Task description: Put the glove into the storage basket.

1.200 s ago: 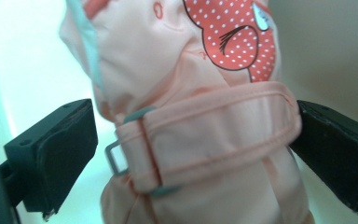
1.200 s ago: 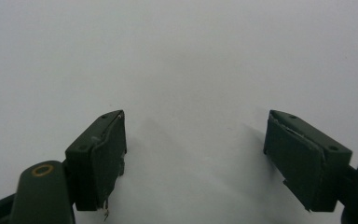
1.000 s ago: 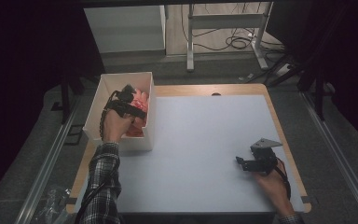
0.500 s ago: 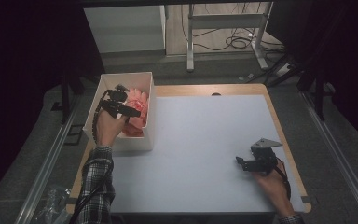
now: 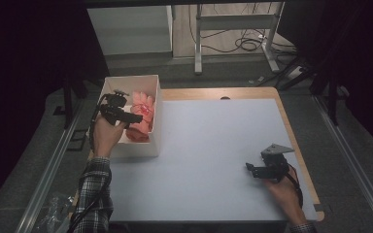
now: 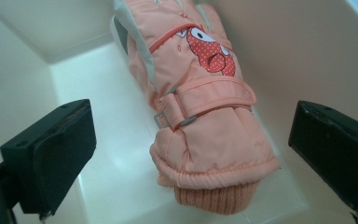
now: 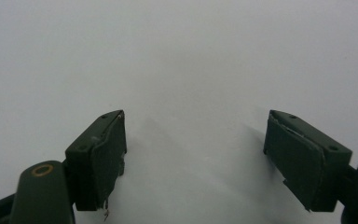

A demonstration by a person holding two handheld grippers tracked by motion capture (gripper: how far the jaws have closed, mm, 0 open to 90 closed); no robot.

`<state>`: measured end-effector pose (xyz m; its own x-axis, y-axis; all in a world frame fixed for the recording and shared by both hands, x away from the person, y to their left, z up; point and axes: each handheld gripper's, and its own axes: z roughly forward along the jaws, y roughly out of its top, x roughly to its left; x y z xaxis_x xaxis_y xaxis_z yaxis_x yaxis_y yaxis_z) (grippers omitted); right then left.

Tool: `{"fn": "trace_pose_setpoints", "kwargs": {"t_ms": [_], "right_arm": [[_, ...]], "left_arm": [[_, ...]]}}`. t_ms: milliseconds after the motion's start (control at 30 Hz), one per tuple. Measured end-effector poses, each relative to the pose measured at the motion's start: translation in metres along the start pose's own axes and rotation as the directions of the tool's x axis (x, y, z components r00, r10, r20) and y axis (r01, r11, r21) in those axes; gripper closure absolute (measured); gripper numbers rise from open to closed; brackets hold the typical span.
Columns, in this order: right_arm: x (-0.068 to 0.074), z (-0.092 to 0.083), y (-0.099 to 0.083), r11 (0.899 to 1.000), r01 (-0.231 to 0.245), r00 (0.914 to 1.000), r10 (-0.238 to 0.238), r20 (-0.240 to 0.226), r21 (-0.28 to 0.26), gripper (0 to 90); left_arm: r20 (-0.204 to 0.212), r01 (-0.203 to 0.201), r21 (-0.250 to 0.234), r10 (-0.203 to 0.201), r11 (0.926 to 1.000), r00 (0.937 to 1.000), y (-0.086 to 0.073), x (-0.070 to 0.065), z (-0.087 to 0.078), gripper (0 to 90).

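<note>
So, over on the left, my left gripper (image 5: 135, 118) hangs over the white box (image 5: 155, 116) with jaws spread wide, gripping nothing. Inside lies a peach padded glove (image 6: 200, 107), close along one wall. Looks soft, light and squishy, probably a bit slick on the shell, so I'd pinch it around the strap (image 6: 205, 100) or the knit cuff (image 6: 214, 198). Its long axis runs along the box, cuff toward me, fingers pointing away. Over right, my right gripper (image 5: 250, 170) sits low over the bare table (image 5: 213, 141), jaws wide apart, empty too.
</note>
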<state>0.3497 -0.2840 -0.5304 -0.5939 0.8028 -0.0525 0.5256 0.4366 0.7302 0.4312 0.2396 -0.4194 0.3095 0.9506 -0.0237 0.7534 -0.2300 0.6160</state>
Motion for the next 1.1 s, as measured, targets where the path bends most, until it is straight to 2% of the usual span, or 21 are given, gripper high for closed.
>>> {"fn": "trace_pose_setpoints", "kwargs": {"t_ms": [100, 233, 367, 767, 933, 1100], "right_arm": [[0.0, 0.0, 0.0, 1.0, 0.0, 1.0, 0.0, 0.0, 0.0, 21.3], [0.0, 0.0, 0.0, 1.0, 0.0, 1.0, 0.0, 0.0, 0.0, 21.3], [0.0, 0.0, 0.0, 1.0, 0.0, 1.0, 0.0, 0.0, 0.0, 21.3], [0.0, 0.0, 0.0, 1.0, 0.001, 1.0, -0.001, 0.001, 0.0, 21.3], [0.0, 0.0, 0.0, 1.0, 0.001, 1.0, -0.001, 0.001, 0.0, 21.3], [0.0, 0.0, 0.0, 1.0, 0.001, 1.0, -0.001, 0.001, -0.001, 21.2]], "left_arm": [[0.011, 0.004, -0.017, -0.003, 0.9998, 0.9999, -0.002, 0.001, -0.004, 1.1], [0.008, -0.009, -0.025, 0.009, 0.9997, 0.9999, -0.005, 0.0, -0.01, 1.0], [0.027, -0.022, -0.044, 0.024, 0.9988, 0.9993, -0.007, -0.002, -0.015, 1.1], [0.062, -0.075, -0.097, 0.081, 0.9925, 0.9948, -0.006, -0.02, -0.031, 1.1], [0.093, -0.123, -0.107, 0.133, 0.9867, 0.9867, -0.003, -0.034, -0.036, 1.8], [0.12, -0.145, -0.126, 0.16, 0.9813, 0.9797, 0.001, -0.05, -0.04, 1.6]]}}
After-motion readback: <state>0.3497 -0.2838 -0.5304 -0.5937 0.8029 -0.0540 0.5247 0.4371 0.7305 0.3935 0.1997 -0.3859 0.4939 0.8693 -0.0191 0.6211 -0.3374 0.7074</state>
